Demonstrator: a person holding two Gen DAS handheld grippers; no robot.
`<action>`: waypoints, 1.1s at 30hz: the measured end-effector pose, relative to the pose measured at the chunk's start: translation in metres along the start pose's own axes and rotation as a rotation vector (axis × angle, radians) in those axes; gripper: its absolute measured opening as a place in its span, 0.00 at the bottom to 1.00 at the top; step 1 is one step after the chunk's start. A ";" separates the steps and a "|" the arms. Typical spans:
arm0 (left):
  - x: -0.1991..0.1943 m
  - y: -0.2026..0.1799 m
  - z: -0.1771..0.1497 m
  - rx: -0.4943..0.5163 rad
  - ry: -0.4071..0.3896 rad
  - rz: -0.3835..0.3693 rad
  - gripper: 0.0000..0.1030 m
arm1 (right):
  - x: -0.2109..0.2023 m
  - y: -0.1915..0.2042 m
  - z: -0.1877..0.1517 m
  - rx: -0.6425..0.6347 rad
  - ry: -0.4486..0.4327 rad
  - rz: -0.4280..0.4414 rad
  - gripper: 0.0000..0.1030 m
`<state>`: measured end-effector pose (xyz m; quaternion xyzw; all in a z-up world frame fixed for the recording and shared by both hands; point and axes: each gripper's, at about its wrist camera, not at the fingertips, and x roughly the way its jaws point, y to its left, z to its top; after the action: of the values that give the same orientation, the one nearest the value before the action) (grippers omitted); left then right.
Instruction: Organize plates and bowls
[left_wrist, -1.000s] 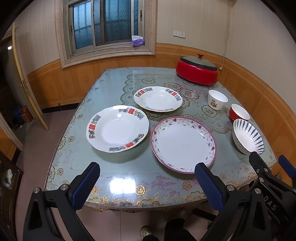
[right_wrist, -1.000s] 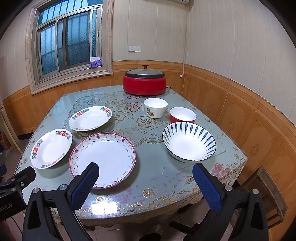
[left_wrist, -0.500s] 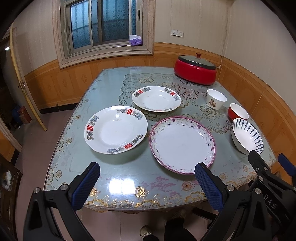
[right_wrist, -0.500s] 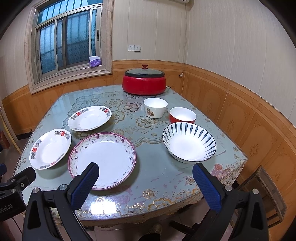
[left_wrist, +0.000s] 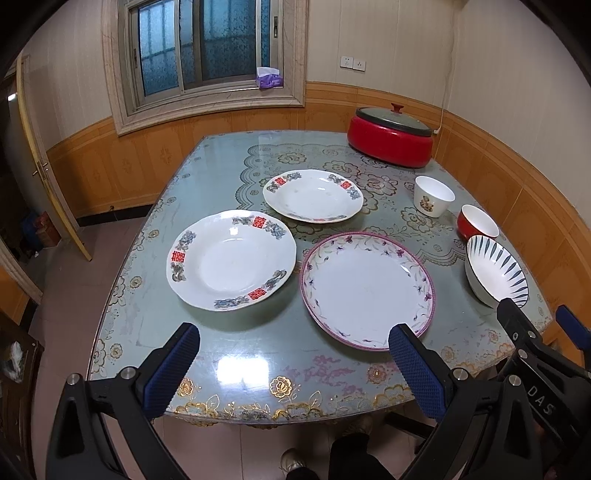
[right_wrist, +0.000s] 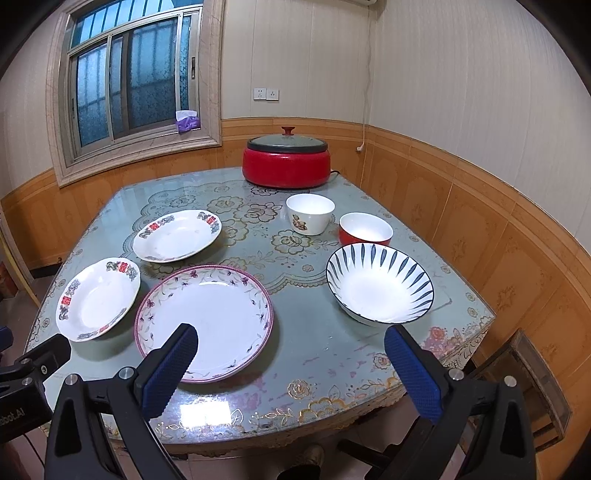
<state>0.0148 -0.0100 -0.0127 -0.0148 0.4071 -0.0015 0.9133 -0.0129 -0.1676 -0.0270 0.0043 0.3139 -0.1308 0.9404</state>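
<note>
Hovering wide open near the surface (left_wrist: 229, 354), either gripper (left_wrist: 291, 345) — left or right (right_wrist: 290, 341) — could chip the purple-rimmed plate (left_wrist: 367, 290) if it pinches the glazed rim.

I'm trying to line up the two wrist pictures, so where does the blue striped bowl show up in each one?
Left wrist view: the blue striped bowl sits at the far right edge, just above the right gripper's black frame.
Right wrist view: the same bowl is right of centre, near the table's front edge.
Shared landmark: the red bowl right behind it in both views.
</note>
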 end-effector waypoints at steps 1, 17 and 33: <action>0.001 0.001 0.000 -0.001 0.002 -0.002 1.00 | 0.001 0.001 0.000 -0.001 0.001 0.001 1.00; 0.020 0.001 0.009 -0.021 0.042 -0.003 1.00 | 0.016 0.002 0.003 -0.009 0.029 0.017 1.00; 0.072 -0.004 0.044 -0.089 0.063 -0.014 1.00 | 0.075 -0.008 0.044 -0.102 0.049 0.111 1.00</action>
<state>0.0958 -0.0136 -0.0365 -0.0583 0.4354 0.0100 0.8983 0.0687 -0.1971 -0.0357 -0.0230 0.3423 -0.0620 0.9373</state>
